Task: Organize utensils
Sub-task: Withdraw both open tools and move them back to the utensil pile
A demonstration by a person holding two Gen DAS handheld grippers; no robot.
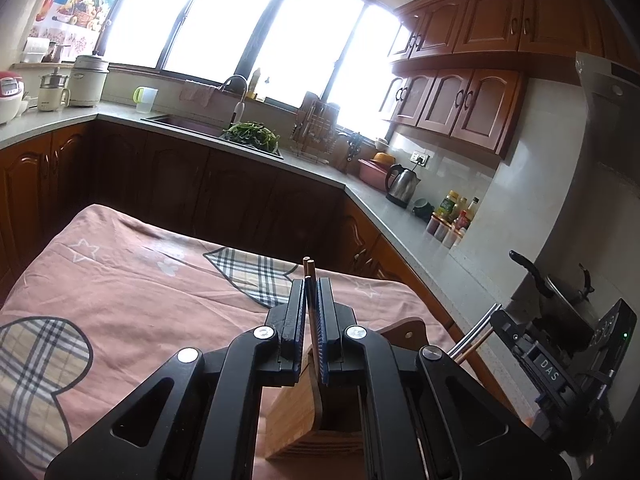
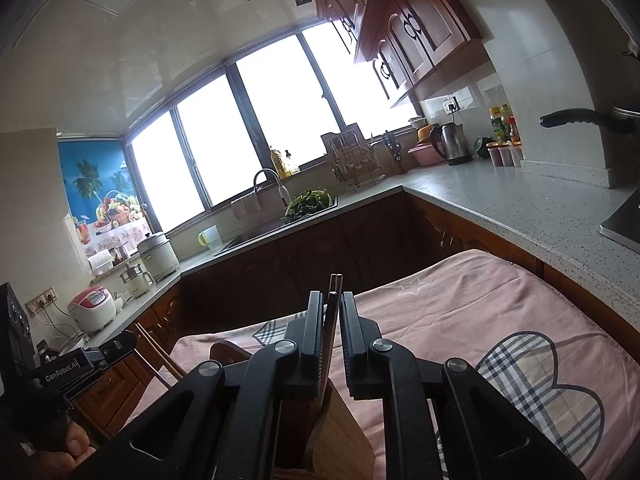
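Wooden chopsticks point(image 1: 309, 280) pinched by left gripper point(image 1: 310, 304) over bamboo holder point(image 1: 296, 396); right gripper point(image 2: 331, 320) fingers slightly spread around its chopsticks point(image 2: 332, 316).

Wooden holder point(image 1: 298, 408) base cut off; chopsticks' point(image 1: 311, 312) lower ends hidden.

There are two grippers: the left gripper point(image 1: 309, 284) and the right gripper point(image 2: 331, 300). Each has a pair of chopsticks point(image 1: 309, 266), four sticks in all. There is one wooden holder point(image 1: 298, 400), one kettle point(image 1: 402, 184) and one pink cloth point(image 1: 140, 288).
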